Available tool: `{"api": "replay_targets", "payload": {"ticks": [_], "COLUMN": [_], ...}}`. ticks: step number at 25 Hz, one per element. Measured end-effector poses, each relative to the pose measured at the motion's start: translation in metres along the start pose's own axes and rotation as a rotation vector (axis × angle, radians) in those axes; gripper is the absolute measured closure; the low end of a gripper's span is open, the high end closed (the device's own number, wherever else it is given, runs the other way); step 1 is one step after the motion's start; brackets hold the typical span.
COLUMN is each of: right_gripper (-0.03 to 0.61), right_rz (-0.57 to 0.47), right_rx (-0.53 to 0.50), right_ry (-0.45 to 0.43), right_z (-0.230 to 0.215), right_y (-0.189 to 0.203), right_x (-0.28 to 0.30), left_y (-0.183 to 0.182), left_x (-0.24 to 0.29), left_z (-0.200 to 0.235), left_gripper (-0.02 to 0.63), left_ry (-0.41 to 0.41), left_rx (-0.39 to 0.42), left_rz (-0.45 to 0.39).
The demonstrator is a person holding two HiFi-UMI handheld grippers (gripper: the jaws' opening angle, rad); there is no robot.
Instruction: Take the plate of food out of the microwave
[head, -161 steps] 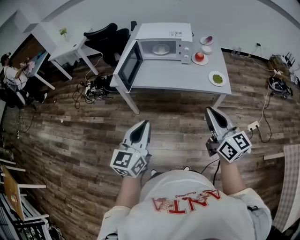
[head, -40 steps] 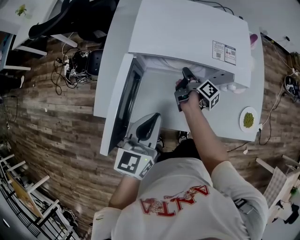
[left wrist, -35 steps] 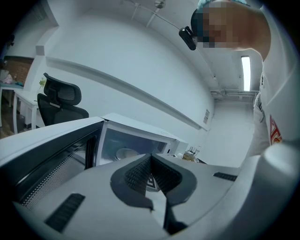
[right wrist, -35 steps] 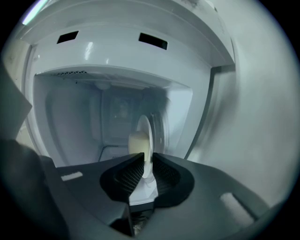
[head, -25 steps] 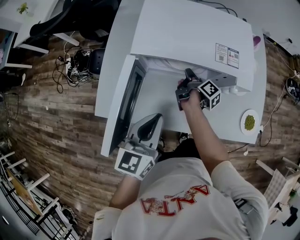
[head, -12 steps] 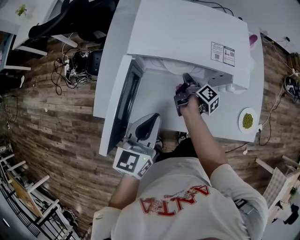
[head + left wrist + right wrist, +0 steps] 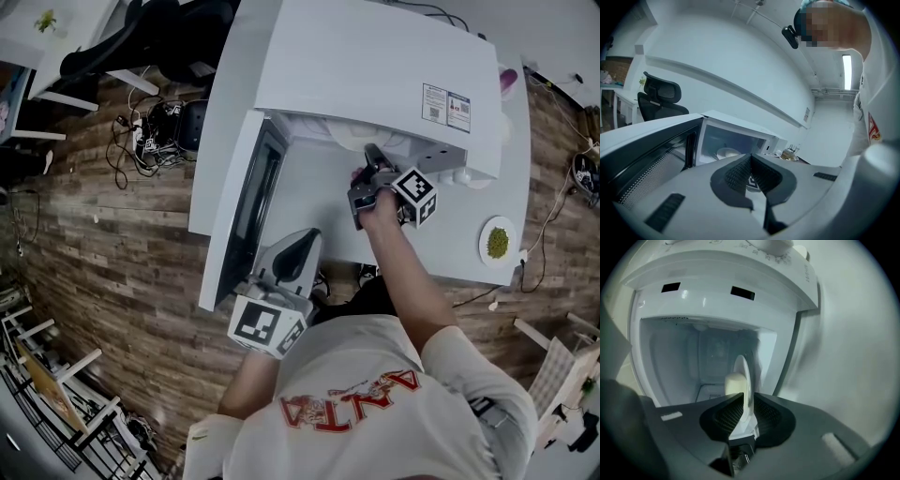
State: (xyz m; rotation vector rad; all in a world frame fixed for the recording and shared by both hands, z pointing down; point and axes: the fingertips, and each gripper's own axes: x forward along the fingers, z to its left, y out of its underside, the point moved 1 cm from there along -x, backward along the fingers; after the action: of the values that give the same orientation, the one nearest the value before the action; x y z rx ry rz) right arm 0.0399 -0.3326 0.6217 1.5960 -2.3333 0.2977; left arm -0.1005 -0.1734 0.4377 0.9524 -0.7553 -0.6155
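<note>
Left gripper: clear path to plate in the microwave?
Likely yes: the door is open and the left gripper faces the cavity; only the right gripper, jaws opening around the plate rim, crowds it.

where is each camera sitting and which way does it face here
Head view: on the person's head, steeply down on the open microwave; shows shirt, right forearm, left tool, right tool.
Left gripper view: on the left tool by the door, facing the cavity; jaws together, empty; shirt at right.
Right gripper view: on the right tool, facing into the cavity; jaws opening, plate rim between them.
Shared: both gripper views show the plate.
</note>
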Motion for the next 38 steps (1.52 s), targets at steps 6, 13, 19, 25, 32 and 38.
{"api": "replay_targets", "payload": {"ticks": [6, 13, 19, 25, 32, 38], "right_gripper": [0.539, 0.558, 0.561, 0.56, 0.561, 0.56], "right_rz": [0.003, -0.008, -0.011, -0.004, 0.024, 0.065], "right_rx": [0.024, 0.006, 0.015, 0.019, 0.015, 0.008], "right_ry": [-0.014, -0.049, -0.128, -0.145, -0.172, -0.187], "right_z": [-0.004, -0.001, 0.007, 0.007, 0.014, 0.017], "right_y": [-0.003, -0.006, -0.004, -0.004, 0.005, 0.019], "right_x": [0.008, 0.004, -0.002, -0.01, -0.03, -0.058], "left_y": [0.005, 0.01, 0.012, 0.01, 0.005, 0.002], "left_x": [-0.002, -0.002, 0.0, -0.002, -0.008, -0.019], "left_z": [0.002, 0.004, 0.004, 0.002, 0.0, -0.001], "left_gripper": [0.604, 0.604, 0.604, 0.604, 0.604, 0.604], "left_ry": [-0.009, -0.009, 0.001, 0.003, 0.005, 0.0], "left_rx": [-0.008, -0.016, -0.014, -0.018, -0.014, -0.012], "left_rz": [0.009, 0.015, 0.015, 0.022, -0.001, -0.019]}}
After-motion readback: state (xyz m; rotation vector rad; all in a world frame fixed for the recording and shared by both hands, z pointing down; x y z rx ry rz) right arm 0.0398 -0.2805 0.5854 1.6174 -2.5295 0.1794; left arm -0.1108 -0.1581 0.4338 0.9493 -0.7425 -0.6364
